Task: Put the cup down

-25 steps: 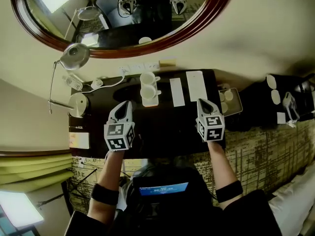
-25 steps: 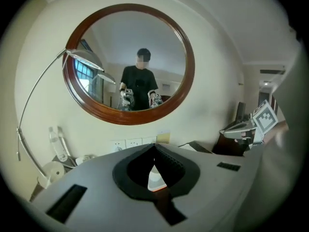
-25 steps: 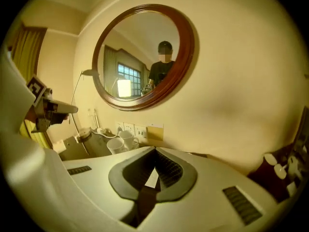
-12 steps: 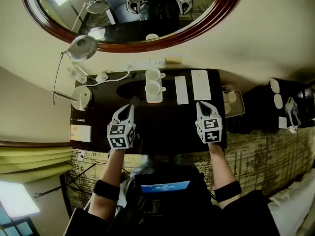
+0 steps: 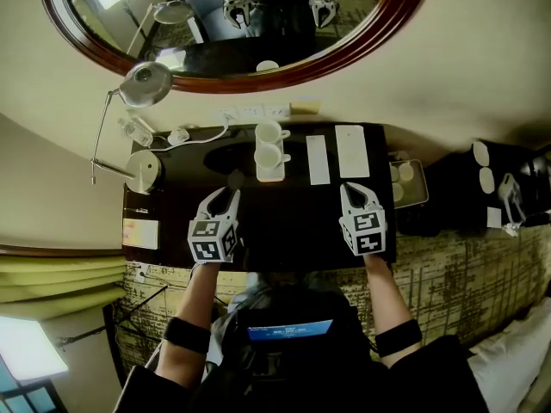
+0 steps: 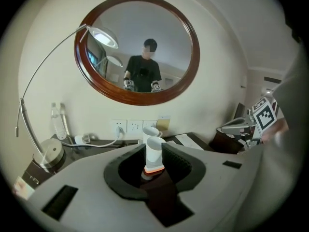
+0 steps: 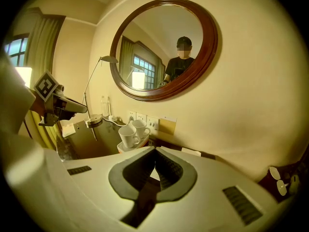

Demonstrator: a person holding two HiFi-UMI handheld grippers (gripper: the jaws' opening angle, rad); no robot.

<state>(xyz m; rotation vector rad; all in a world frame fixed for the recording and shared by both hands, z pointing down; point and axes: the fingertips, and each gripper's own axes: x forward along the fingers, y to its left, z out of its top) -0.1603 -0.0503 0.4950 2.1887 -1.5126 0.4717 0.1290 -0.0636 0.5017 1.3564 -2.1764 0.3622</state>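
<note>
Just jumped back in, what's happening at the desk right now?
A person holds both grippers over the dark desk, neither carrying anything. The left gripper has just been opening its fingers, with nothing between them; the right gripper is shut and empty. The two white cups sit on their small tray at the back of the desk, untouched.

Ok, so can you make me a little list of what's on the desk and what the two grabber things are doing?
Place: dark desk below an oval mirror
Cups: two white cups together on a small tray, at the back of the desk
Left hand-held gripper: jaws a little apart, have just been opening, nothing between them
Right hand-held gripper: jaws together, empty
Also there: desk lamp, two white cards
</note>
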